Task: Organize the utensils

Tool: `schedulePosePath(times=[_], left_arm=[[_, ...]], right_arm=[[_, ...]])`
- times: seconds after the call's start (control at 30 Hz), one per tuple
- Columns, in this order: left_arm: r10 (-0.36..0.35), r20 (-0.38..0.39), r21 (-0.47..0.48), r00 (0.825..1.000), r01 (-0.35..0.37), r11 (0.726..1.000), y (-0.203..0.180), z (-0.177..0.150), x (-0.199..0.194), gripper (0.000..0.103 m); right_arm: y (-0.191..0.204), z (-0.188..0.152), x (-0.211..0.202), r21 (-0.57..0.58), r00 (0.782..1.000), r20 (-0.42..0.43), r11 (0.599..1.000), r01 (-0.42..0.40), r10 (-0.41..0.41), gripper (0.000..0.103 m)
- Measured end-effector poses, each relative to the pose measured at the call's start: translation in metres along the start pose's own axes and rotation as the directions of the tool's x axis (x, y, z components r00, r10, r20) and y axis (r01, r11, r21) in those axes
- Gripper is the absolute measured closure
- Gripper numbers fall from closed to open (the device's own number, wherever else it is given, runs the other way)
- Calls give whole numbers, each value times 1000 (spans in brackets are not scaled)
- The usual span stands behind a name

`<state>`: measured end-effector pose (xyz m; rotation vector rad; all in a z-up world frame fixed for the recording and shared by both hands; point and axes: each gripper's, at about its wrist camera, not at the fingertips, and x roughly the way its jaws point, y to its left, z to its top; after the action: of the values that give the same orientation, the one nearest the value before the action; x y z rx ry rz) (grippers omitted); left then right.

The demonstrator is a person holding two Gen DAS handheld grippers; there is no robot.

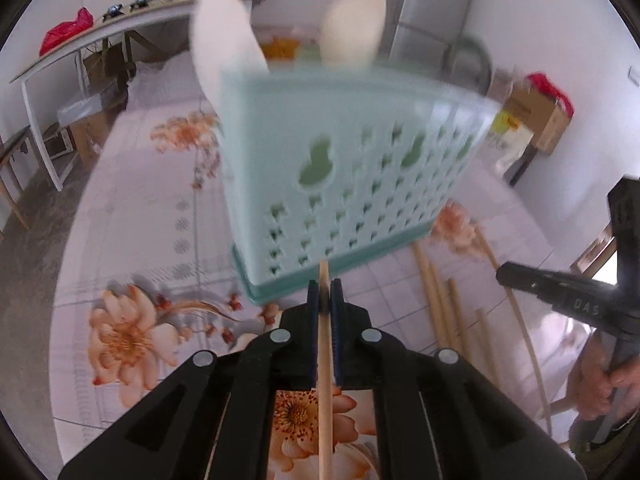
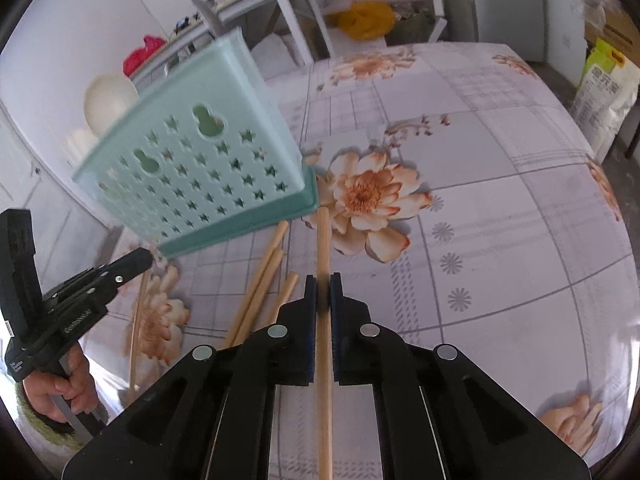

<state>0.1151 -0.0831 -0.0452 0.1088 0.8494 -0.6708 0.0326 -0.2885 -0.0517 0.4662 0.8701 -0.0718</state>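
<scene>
**Ana:** Chopsticks first. The left gripper is pinching one chopstick lengthwise between its pads, tip aimed at the foot of the mint holder. I'd say that's so it can slide in end first.

**Ben:** Same on the other side: the right gripper is pinching its own chopstick, jaws pressed nearly together on the thin stick.

**Ana:** The holder stands on the far part of the flowered table, two spoons already poking out of its top.

**Ben:** More loose sticks lie on the cloth just near the holder's base, between the two grippers. So the sorting looks partly done.

**Ana:** A hand grips the left tool's handle at the near left.
</scene>
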Motion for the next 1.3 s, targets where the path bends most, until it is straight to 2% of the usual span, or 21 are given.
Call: schedulePosePath(times=[0.13, 0.27, 0.5, 0.77, 0.9, 1.03, 1.2, 1.3], left_arm=[[-45, 99, -44, 994, 49, 998, 7, 8, -40, 98], [-86, 197, -63, 977, 100, 993, 9, 19, -77, 98], [-156, 354, -19, 922, 174, 985, 0, 41, -136, 98], [-202, 455, 51, 867, 201, 978, -18, 63, -173, 98], [-241, 492, 71, 837, 238, 969, -23, 78, -185, 98], [-258, 548, 90, 796, 250, 964, -29, 100, -200, 98], [-253, 632, 115, 733, 234, 965, -35, 124, -216, 98], [-243, 659, 111, 712, 227, 968, -37, 136, -218, 98]], right_arm=[[-3, 1, -11, 15, 1000, 23, 1000, -17, 17, 98], [-3, 1, -12, 24, 999, 30, 1000, -14, 13, 98], [-2, -5, -19, 49, 999, 48, 999, -19, 16, 98], [-1, -5, -22, 55, 998, 57, 998, -35, 32, 98], [-2, -5, -23, 56, 998, 60, 998, -40, 37, 98], [-3, -5, -23, 60, 997, 59, 997, -45, 42, 98], [-5, -5, -21, 67, 997, 53, 996, -54, 51, 98], [-5, -5, -20, 69, 997, 53, 996, -58, 54, 98]])
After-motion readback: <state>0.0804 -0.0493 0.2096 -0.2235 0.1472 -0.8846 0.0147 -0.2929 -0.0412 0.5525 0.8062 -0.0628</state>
